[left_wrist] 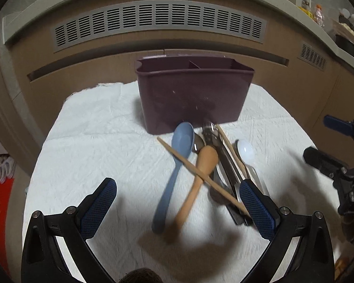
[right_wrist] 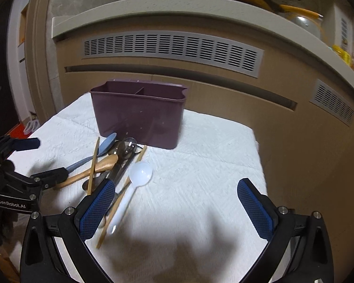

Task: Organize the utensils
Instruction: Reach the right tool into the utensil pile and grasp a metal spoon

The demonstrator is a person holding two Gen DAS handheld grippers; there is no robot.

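On the white-clothed table (right_wrist: 200, 165), heaped utensils (left_wrist: 200, 165) await the purple caddy (left_wrist: 193, 94) (empty, apparently), both grippers' jaws spread, holding nothing.

Dark plum caddy (left_wrist: 193, 99) on a white textured cloth (left_wrist: 101, 141); a dusty-blue spoon (left_wrist: 174, 172), a tan wooden spoon (left_wrist: 198, 181), a white plastic spoon (right_wrist: 135, 184), pale wood chopsticks (left_wrist: 200, 176); blue cross-hatched pads (right_wrist: 95, 208) on black jaws.

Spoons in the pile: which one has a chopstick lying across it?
The wooden spoon: a chopstick crosses over its neck, and the blue spoon's too. The white spoon lies apart, uncrossed.
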